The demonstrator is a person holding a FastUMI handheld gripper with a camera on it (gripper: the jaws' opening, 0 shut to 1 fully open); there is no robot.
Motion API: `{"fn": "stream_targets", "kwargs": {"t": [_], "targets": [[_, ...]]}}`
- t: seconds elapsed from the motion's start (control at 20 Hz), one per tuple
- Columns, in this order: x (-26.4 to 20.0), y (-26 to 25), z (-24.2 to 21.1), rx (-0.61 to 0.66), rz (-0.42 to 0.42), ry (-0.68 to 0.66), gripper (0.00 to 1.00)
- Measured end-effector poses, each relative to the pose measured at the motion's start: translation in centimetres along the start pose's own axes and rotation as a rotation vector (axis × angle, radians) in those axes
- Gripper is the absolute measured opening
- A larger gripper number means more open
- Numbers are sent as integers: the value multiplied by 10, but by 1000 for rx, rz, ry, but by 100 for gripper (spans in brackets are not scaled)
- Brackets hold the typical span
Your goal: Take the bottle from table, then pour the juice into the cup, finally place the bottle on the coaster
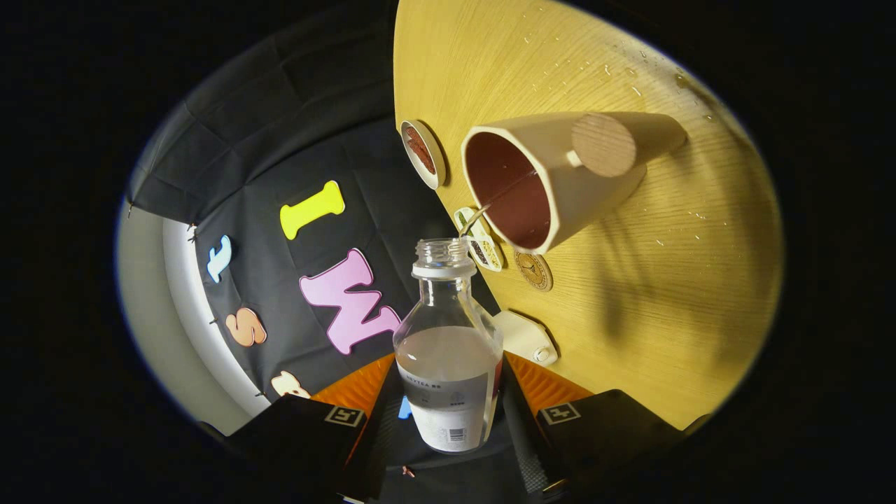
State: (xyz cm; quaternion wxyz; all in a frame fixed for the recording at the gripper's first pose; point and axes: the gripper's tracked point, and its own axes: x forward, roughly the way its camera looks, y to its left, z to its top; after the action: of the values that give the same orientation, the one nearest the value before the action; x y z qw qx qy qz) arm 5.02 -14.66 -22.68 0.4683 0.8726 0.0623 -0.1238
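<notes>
Between your gripper's [448, 420] fingers the tilted bottle [449, 350] sits clamped, a thin stream entering the cup [553, 182] just ahead; you're mid-pour. Next, level it and carry it to the coaster [422, 152].

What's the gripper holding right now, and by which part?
The gripper holds the clear glass bottle by its labelled lower body, one finger on each side.

- A light wooden table [630, 294] with fine grain spans the scene from 12 to 4 o'clock.
- Water drops [616, 70] speckle its surface near 1 o'clock.
- Black creased cloth [280, 126] hangs as the wall toward 10 o'clock.
- A pale curved band [189, 308] edges the cloth at 8 o'clock.
</notes>
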Motion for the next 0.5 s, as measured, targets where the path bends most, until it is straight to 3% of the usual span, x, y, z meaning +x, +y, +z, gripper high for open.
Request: {"fn": "stream_targets", "kwargs": {"t": [0.5], "targets": [[-6, -2, -12, 37, 7, 7, 76]]}}
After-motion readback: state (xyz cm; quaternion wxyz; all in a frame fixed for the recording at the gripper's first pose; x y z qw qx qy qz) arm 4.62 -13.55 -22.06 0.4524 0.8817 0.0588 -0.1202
